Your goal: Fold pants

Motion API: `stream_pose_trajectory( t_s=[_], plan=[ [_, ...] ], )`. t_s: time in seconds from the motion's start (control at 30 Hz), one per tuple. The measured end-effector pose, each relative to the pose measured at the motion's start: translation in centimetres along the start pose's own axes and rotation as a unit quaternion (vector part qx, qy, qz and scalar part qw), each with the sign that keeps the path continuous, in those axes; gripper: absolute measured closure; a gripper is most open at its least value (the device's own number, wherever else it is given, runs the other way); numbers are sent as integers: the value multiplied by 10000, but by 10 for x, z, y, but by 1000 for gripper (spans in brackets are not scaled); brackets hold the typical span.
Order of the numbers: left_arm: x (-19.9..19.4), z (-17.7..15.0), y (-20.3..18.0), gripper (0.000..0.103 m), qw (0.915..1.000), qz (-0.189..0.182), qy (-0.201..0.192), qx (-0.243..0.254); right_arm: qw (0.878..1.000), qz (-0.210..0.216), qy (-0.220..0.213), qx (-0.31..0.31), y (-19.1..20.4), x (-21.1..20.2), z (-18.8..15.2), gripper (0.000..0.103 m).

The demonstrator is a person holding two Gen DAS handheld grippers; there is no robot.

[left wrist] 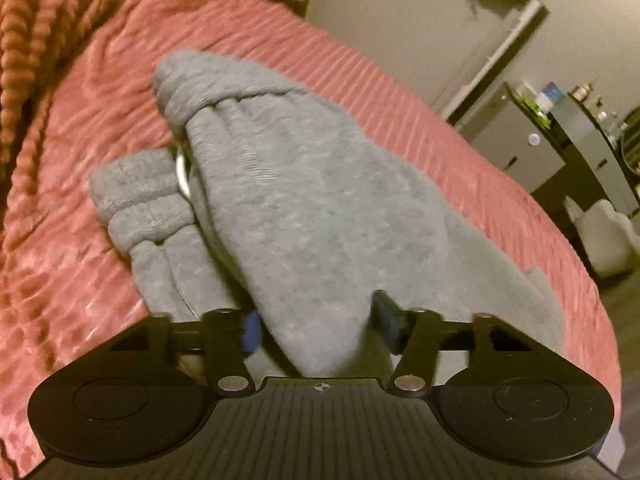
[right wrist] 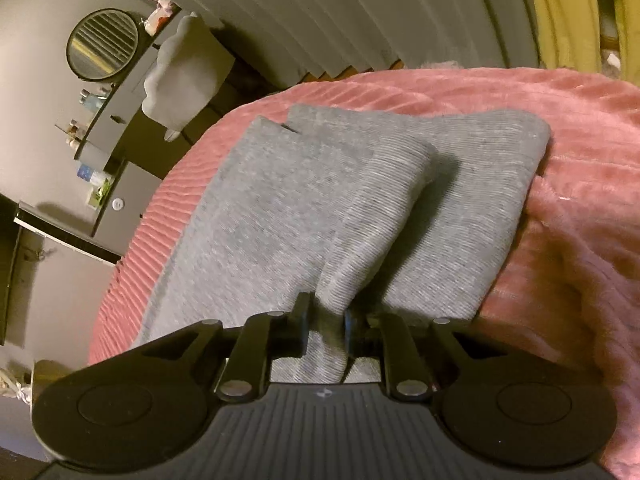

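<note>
On pink bedspread [left wrist: 400, 92]: grey pants [left wrist: 304, 216]; left hand-held gripper [left wrist: 316, 326], right hand-held gripper [right wrist: 326, 324] both clamped on fabric.

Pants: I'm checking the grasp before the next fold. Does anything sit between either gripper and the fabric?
Nothing visible does. The left gripper and the right gripper each already pinch the grey pants directly.

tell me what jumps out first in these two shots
The grey pants fill the middle of both views, lying on a pink ribbed blanket and bunched up into each gripper. The left gripper pinches a thick fold with the ribbed cuffs beyond it; the right gripper clamps a narrower fold. A round mirror hangs on the wall at upper left of the right view.
</note>
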State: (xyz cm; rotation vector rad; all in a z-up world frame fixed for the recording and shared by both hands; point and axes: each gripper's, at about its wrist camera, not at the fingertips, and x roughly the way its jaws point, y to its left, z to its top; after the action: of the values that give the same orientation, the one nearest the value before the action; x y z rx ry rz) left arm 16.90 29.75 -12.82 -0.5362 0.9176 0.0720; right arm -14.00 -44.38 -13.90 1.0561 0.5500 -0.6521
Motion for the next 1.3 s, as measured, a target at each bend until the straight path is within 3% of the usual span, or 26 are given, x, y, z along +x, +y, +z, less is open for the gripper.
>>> stream_pose_trajectory(
  t_s=[0.13,0.2,0.5,0.6,0.7,0.77,0.87,0.93,1.03,1.13,1.2,1.3],
  plan=[
    [-8,7,-2,81,9996,-45,130,260,9996,-178,64,-190,10,1,3,93],
    [-19,10,-4,86,9994,-46,105,329,9985,-322,-22,-449,20,-4,2,96],
    [-88,6,7,88,9988,-392,-245,172,9898,143,-1004,-999,47,-92,4,97],
    [-89,-9,20,91,9990,-99,-209,381,9860,-119,-1116,-1236,38,-102,0,97],
    [-73,-20,40,91,9978,484,9,461,9811,-738,-813,-1594,27,-78,-4,95],
    [-72,-23,49,91,9980,516,111,353,9743,-1100,-717,-1832,26,-65,-10,95],
    [-84,-24,41,72,9974,407,-124,578,9774,-1145,-665,-1649,24,-60,-12,85],
    [-89,-20,31,45,9967,385,-242,667,9784,-1210,-664,-1536,27,-60,-12,66],
    [-85,-14,14,33,9963,265,-341,748,9773,-1307,-798,-1462,34,-63,-10,46],
    [-70,-10,1,29,9975,138,-226,658,9737,-1462,-967,-1453,35,-72,-13,30],
    [-55,-8,-2,27,9984,146,-132,532,9737,-1490,-951,-1439,34,-76,-16,26],
    [-30,-8,5,32,9987,342,73,359,9756,-1469,-906,-1357,31,-81,-19,23]
  ],
)
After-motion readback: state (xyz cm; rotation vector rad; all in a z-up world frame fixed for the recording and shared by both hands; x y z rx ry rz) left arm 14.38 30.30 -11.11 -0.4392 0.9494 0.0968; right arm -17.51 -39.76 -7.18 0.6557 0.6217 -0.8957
